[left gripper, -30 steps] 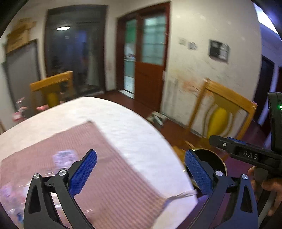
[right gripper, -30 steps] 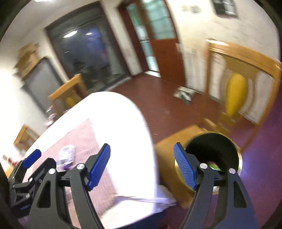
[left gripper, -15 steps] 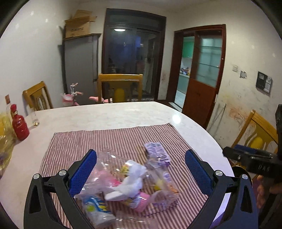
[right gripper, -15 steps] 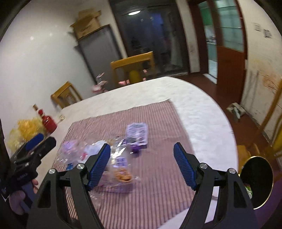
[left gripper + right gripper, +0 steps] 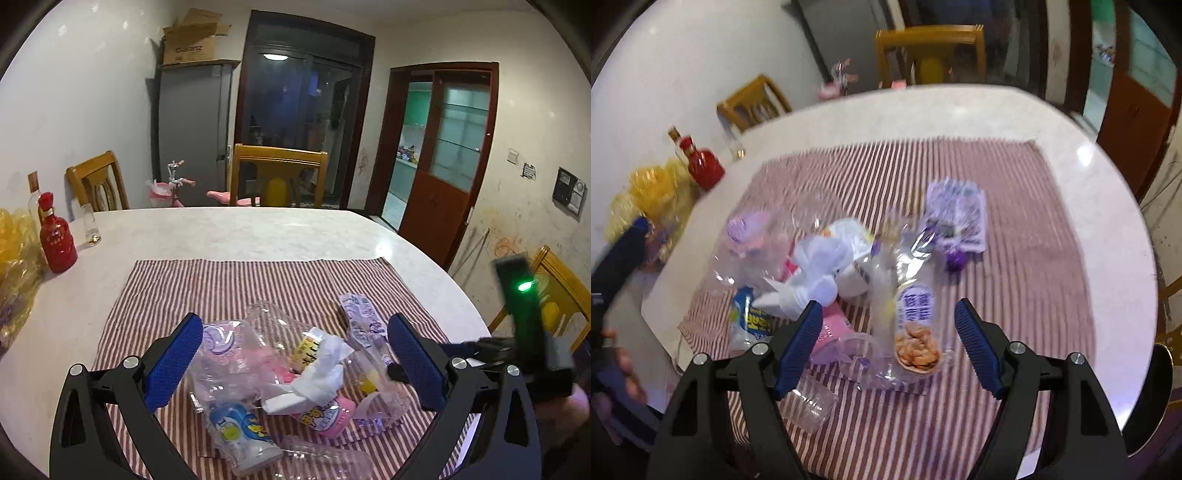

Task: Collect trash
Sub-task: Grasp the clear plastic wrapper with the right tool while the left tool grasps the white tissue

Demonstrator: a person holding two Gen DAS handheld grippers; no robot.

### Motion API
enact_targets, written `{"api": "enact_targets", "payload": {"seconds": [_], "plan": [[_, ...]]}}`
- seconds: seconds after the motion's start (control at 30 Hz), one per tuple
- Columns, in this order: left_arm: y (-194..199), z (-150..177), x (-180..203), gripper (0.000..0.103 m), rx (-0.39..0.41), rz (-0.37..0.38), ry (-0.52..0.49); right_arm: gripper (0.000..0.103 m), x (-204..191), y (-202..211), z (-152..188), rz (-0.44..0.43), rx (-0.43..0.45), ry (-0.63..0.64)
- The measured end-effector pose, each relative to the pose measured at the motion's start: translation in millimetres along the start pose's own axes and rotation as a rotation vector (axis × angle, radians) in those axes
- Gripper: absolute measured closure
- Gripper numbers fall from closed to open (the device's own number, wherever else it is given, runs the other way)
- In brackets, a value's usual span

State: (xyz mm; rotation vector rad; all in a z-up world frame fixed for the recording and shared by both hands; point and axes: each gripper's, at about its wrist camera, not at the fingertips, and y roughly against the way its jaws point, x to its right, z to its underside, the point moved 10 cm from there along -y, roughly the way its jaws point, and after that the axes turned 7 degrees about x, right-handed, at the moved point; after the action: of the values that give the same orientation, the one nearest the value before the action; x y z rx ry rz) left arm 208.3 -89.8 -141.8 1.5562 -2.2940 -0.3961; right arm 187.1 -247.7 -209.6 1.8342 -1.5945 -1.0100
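Nearest, crinkled clear wrappers [image 5: 258, 369] and a crumpled white tissue [image 5: 816, 273] lie heaped on a ribbed red-striped cloth [image 5: 1015, 295] over the round pale bench [image 5: 258, 232]; both the left gripper [image 5: 295, 365] and right gripper [image 5: 886, 343] hang tilted down above them, jaws spread, grasping nothing; beyond stands a glossy red bottle [image 5: 55, 240]

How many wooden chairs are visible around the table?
3. One chair at the table's far side, one at the far left by the wall, one at the right edge. Others may be hidden behind the cameras.
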Motion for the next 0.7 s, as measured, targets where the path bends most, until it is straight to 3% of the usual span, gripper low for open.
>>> {"api": "enact_targets", "payload": {"seconds": [0.07, 0.2, 0.33, 0.53, 0.7], "plan": [[-1, 0, -5, 0.006, -0.003, -0.005, 0.012, 0.03, -4, -14, 6, 0.012, -0.036, 0.012], [-4, 2, -11, 0.006, -0.012, -0.01, 0.02, 0.045, 1, -39, 16, 0.055, -0.109, -0.001], [-7, 3, -17, 0.006, -0.019, -0.02, 0.023, 0.073, 9, -48, 28, 0.023, -0.162, -0.044], [-16, 8, -25, 0.006, -0.043, -0.05, 0.023, 0.095, 20, -34, 26, -0.011, -0.121, -0.08], [-22, 13, -19, 0.006, -0.076, -0.044, -0.001, 0.097, 38, -15, 22, -0.046, -0.072, -0.138]]}}
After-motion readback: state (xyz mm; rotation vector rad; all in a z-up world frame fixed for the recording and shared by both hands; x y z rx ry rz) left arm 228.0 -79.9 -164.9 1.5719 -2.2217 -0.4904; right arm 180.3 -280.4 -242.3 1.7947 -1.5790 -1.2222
